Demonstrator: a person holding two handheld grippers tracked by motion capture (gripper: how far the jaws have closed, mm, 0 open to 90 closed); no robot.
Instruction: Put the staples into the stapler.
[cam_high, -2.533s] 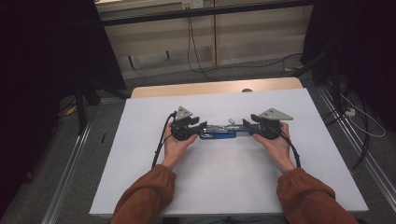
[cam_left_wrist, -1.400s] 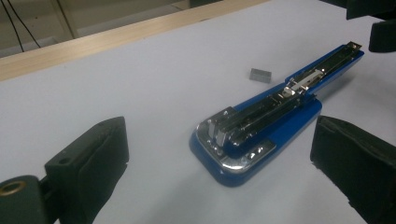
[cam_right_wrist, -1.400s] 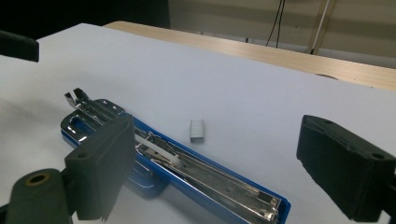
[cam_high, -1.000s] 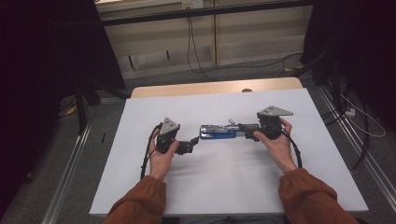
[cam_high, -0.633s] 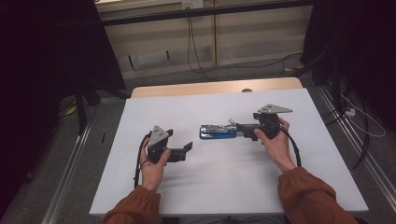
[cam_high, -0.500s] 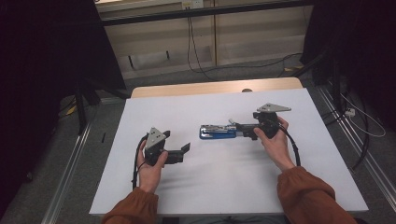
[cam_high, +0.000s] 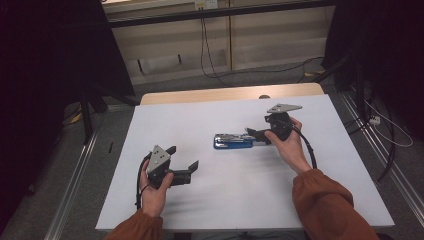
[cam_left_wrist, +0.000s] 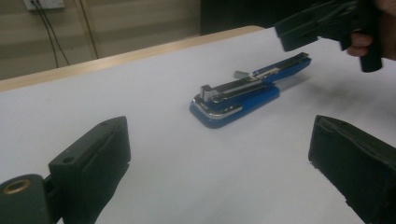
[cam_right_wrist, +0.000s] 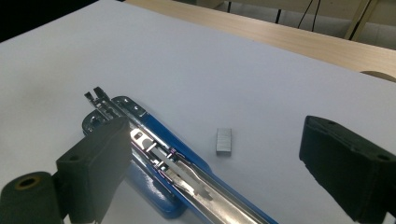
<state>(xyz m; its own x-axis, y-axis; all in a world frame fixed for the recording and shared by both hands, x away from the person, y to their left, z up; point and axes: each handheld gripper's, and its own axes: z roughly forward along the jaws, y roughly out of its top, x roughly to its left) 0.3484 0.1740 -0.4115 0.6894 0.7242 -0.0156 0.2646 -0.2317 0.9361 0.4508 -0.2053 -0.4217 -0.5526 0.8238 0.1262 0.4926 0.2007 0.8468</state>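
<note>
A broad white table top spreads under everything, with a strip of pale wood showing along its far edge. Out in the middle of that white surface, a little right of centre, lies the blue-and-chrome desk stapler, stretched lengthwise left to right. From the left gripper view the stapler sits flat on its rounded blue base, and its upper arm is lifted off that base at the far end, so the shiny metal channel is on show along the top. The right gripper view comes in close: the stapler has a chrome nose plate with small prongs at the tip, a bright steel staple track running down its length, and blue plastic bordering it on both sides.

The right gripper, held in the person's right hand, sits at the stapler's right end; its two black jaws stand wide apart, one just over the stapler's side, the other out over bare table. The left gripper, held in the left hand, hovers well apart from the stapler toward the near left of the table, jaws spread and holding nothing.

Smallest on the scene: a little grey block of staples lying flat on the white surface just beside the stapler, between the right gripper's jaws in its own view.
</note>
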